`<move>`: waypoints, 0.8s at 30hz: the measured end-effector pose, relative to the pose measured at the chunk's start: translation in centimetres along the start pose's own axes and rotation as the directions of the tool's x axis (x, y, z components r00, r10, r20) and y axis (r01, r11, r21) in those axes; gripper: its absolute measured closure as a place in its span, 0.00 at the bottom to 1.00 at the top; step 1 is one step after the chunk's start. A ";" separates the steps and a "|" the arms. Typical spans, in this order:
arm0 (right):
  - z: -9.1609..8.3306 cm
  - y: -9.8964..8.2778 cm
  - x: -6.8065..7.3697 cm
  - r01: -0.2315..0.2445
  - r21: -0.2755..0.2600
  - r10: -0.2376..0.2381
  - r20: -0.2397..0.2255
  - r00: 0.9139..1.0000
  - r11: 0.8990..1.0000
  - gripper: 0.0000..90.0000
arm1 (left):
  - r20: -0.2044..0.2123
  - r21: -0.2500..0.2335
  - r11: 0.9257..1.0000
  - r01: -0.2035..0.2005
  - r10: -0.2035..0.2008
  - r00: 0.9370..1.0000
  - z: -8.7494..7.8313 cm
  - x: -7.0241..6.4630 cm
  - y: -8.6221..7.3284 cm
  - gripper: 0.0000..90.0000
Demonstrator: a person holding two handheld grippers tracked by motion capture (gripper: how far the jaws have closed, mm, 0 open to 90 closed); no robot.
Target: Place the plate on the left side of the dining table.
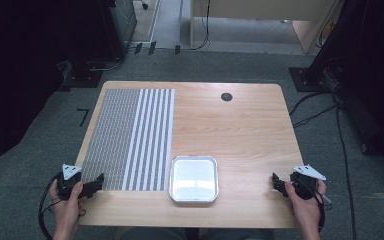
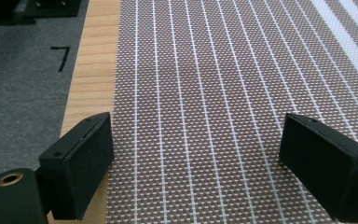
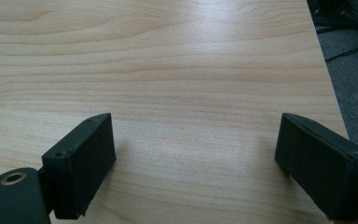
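Both claws (image 1: 96,183) (image 1: 276,183) wide apart, low.

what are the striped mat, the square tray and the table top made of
Striped mat: looks like woven vinyl or plastic mesh, matte; the left gripper view shows an open weave grid.
Square tray: seemingly metal or glossy plastic; bright, silvery rim.
Table top: light wood or wood-look laminate; visible grain, soft sheen.

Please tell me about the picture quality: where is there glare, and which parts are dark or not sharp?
High view: the white tray is washed out by glare, and the far corners of the room are nearly black. Right gripper view: a pale sheen lies on the wooden table, and the near jaws look soft. Left gripper view: the woven placemat is sharp and evenly lit.
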State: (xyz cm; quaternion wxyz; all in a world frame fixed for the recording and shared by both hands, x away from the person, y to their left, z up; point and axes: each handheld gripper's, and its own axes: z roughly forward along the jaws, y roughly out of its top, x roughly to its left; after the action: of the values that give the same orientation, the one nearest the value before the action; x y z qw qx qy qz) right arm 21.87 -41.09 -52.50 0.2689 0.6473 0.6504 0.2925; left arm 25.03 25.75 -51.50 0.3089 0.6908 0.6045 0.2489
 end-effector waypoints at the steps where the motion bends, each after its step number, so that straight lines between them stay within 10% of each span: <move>1: 0.0 0.0 0.0 0.001 -0.001 -0.001 -0.001 1.000 1.000 0.13 | -0.002 -0.003 1.000 0.006 -0.006 1.000 -0.1 0.0 0.1 0.14; 24: -1.9 1.8 2.8 -0.089 -0.144 0.082 -0.054 0.995 0.986 0.16 | 0.074 -0.096 0.994 0.060 -0.053 0.996 -1.7 -3.4 2.3 0.11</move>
State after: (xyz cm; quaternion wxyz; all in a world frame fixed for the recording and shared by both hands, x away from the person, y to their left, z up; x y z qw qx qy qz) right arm 21.67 -38.32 -49.87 0.2872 0.6459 0.6051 0.3663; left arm 24.89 22.44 -48.60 0.3708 0.6658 0.5995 0.2444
